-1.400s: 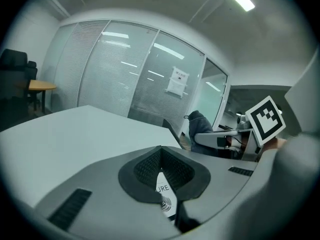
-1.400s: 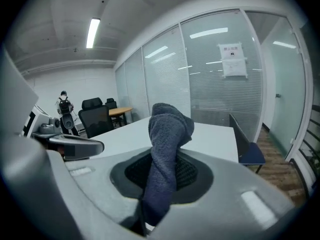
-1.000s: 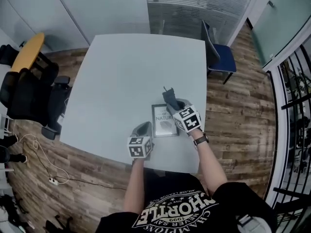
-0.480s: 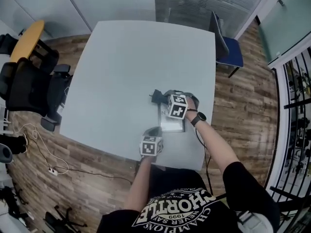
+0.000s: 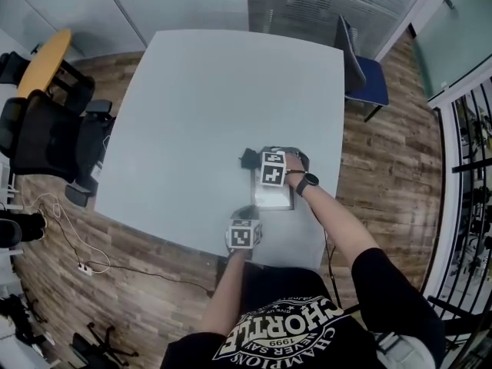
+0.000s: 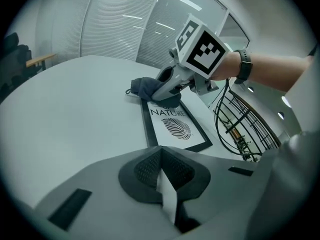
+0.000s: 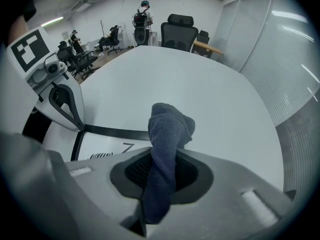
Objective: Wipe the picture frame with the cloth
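Head view and both gripper views of one grey table (image 5: pixel 200 106) on which one black-bordered picture frame (image 5: pixel 274 197) lies flat, near the table's near right part; its print shows the word "NATURE" above a single leaf. Two hand-held grippers are present. The right gripper (image 7: pixel 160 180), with one marker cube on top, is over the frame's far end; its two jaws are pinched on one dark blue cloth (image 7: pixel 168 130), which runs up between them and bunches beyond the tips. In the left gripper view the bunched end of the cloth rests at the frame's far edge, partly on the black border and partly on the table beside it. The left gripper (image 6: pixel 167 185) is just beside the frame's near left corner, close to the table's near edge; its two jaws are pressed together with nothing between them, and whether they touch the table cannot be told. One dark wristwatch (image 5: pixel 306 181) sits on the person's right wrist. Beyond the table's far right corner stands one blue chair (image 5: pixel 367 81); to the left, on the wooden floor (image 5: pixel 146 290), stands a group of black office chairs (image 5: pixel 46 141) near one yellow-topped table (image 5: pixel 44 71).
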The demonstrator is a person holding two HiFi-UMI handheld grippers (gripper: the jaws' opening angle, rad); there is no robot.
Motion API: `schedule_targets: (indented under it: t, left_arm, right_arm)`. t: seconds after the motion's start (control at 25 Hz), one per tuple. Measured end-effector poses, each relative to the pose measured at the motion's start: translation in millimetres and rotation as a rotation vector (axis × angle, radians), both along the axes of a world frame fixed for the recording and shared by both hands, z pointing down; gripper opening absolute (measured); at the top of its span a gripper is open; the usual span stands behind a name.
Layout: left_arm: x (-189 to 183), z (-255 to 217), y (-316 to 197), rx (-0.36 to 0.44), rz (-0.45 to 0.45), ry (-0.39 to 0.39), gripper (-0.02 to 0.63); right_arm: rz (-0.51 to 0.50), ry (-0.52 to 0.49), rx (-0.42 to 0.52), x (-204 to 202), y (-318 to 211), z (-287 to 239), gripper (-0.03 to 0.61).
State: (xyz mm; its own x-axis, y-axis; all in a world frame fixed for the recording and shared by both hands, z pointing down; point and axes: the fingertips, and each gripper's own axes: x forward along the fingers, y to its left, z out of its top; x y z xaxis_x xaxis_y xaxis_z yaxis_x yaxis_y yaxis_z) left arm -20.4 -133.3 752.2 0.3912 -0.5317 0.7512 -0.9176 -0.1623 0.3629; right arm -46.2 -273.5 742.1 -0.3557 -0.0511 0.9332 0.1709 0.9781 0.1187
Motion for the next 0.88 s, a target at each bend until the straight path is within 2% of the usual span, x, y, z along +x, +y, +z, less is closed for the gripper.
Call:
schedule_targets:
  t: [0.24, 0.4, 0.52, 0.72, 0.88]
  left_arm:
    - [-3, -4, 0, -0.016, -0.05, 0.019, 0.003]
    - [-4, -2, 0, -0.015, -0.071, 0.027, 0.003]
    - [-4, -3, 1, -0.018, -0.076, 0.022, 0.003]
    - [-1, -3, 1, -0.014, -0.071, 0.008, 0.003]
    - [-2, -2, 0, -0.024, -0.094, 0.042, 0.003]
  right_arm:
    - [0.034, 0.054, 0.007, 44, -3, 2, 0.074]
    - [0.116, 0.055, -0.002, 77, -9, -1, 0.075]
    - [0.168, 0.033, -0.02, 87, -9, -3, 0.075]
    - [0.218, -0.012, -0.033, 81, -8, -9, 0.075]
    - [0.216, -0.098, -0.061, 43, 0, -29, 0.075]
